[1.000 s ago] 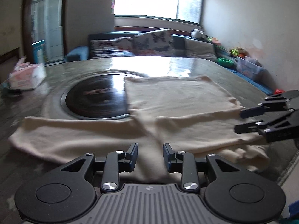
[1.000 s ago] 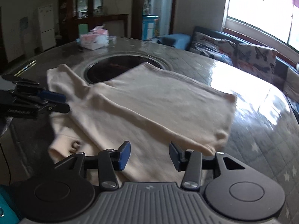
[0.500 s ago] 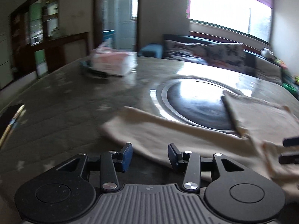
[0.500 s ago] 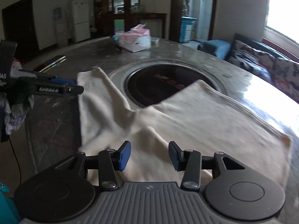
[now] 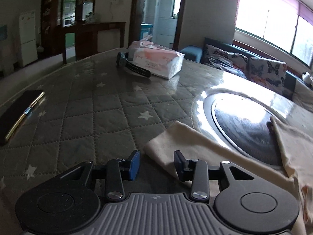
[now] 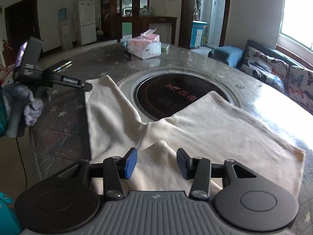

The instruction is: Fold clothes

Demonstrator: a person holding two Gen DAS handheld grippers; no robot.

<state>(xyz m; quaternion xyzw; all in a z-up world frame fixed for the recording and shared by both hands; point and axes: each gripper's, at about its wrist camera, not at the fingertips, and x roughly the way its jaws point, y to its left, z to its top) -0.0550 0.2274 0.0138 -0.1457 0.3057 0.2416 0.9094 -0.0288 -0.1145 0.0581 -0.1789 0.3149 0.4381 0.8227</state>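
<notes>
A living room with a bright window (image 5: 273,19) on the right, a sofa with butterfly-print cushions (image 5: 264,70) beneath it, and dark wooden shelving and a white fridge (image 6: 86,21) at the back. In the foreground stands a large round table (image 5: 97,107) covered by a grey quilted cloth with white stars, under a glossy clear sheet. A black circular cooktop (image 6: 168,98) with a metal ring is set into the table's centre.

A cream garment (image 6: 205,129) lies spread flat on the near side of the table, its body overlapping the near edge of the cooktop and one long sleeve (image 6: 103,113) stretching away to the left. The sleeve's end lies on the quilted cloth just beside the cooktop ring.

The left gripper (image 5: 156,163) hovers low over the table with its jaws spread apart and nothing between them; the sleeve end lies just ahead of its right finger. From the right wrist view, the left gripper (image 6: 86,86) appears at the tip of the sleeve, held by a hand in a grey knit glove (image 6: 27,105). The right gripper (image 6: 156,163) hangs over the near part of the garment, jaws also spread wide and empty.

Farther off on the table sit a pink and white tissue pack (image 5: 158,60), a dark wristwatch (image 5: 133,66) just beside it, and a black phone (image 5: 17,115) with a gold edge near the left rim.
</notes>
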